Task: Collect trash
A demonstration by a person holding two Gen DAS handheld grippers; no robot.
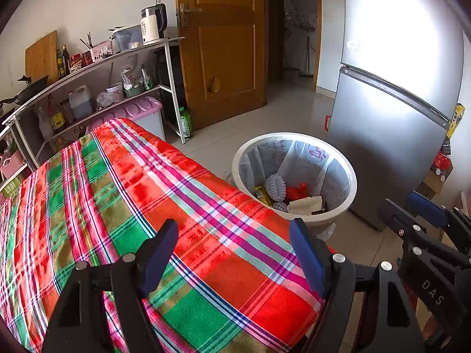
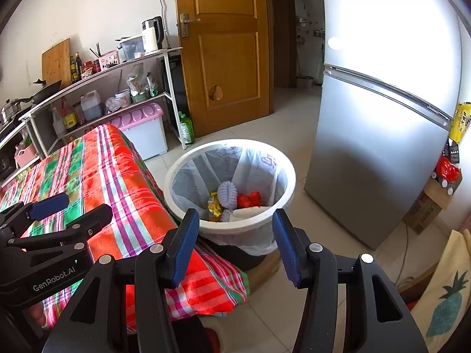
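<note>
while both hand-held grippers gape, trash (image 2: pixel 228 195) inside bin (image 2: pixel 282 164)

Bright daylight throughout. Blown-out white glare across the tall silver metal refrigerator (image 1: pixel 391 67) (image 2: pixel 382 88). Soft sheen on the pale tiled floor (image 1: pixel 265 129). Strong fisheye bending, dark vignette at corners. Sharp centre, slight softness toward edges.

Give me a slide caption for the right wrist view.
Open right gripper above the lined white trash bin, wrappers inside, beside the plaid-covered table.
</note>
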